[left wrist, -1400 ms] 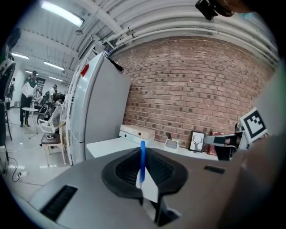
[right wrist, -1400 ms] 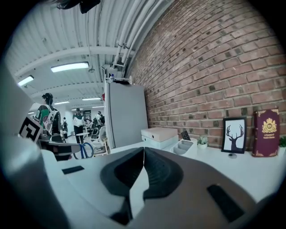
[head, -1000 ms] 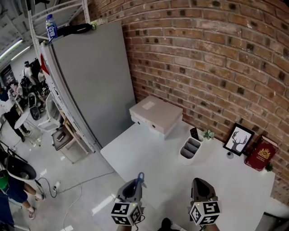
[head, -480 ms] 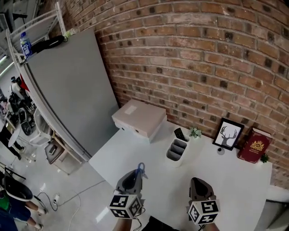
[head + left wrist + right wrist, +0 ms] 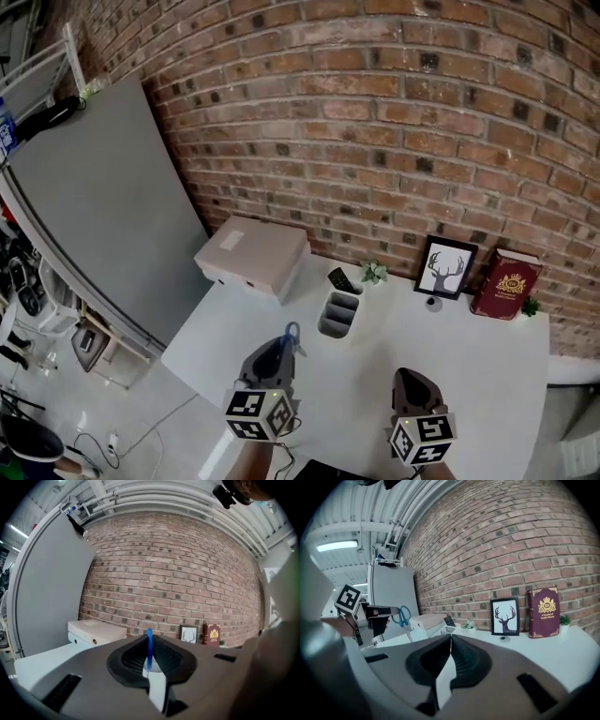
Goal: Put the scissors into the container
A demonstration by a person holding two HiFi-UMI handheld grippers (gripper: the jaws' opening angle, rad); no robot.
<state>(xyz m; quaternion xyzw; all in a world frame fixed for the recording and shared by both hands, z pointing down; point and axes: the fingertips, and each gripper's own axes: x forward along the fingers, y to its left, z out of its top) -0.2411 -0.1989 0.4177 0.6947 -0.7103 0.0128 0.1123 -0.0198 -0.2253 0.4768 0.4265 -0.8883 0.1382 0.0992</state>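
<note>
My left gripper [image 5: 274, 359] is shut on blue-handled scissors [image 5: 291, 335], held above the near left part of the white table [image 5: 469, 356]. In the left gripper view the blue handle [image 5: 149, 643] stands edge-on between the shut jaws of the left gripper [image 5: 149, 657]. From the right gripper view the scissors [image 5: 402, 617] hang blades down from the left gripper [image 5: 377, 613]. The grey divided container [image 5: 339, 314] stands mid-table beyond both grippers, small and white in the right gripper view [image 5: 451, 630]. My right gripper [image 5: 413, 382] [image 5: 451, 641] is shut on nothing.
A white box [image 5: 251, 255] sits at the table's far left corner. Along the brick wall stand a black remote [image 5: 339, 279], a small plant [image 5: 374, 273], a framed deer picture [image 5: 445, 267] and a red book [image 5: 507, 283]. A grey panel [image 5: 94, 206] rises at left.
The head view has swung right and closer, so the table, box and container sit further left and lower. Both grippers hold about the same place; the left stays shut on the scissors.
</note>
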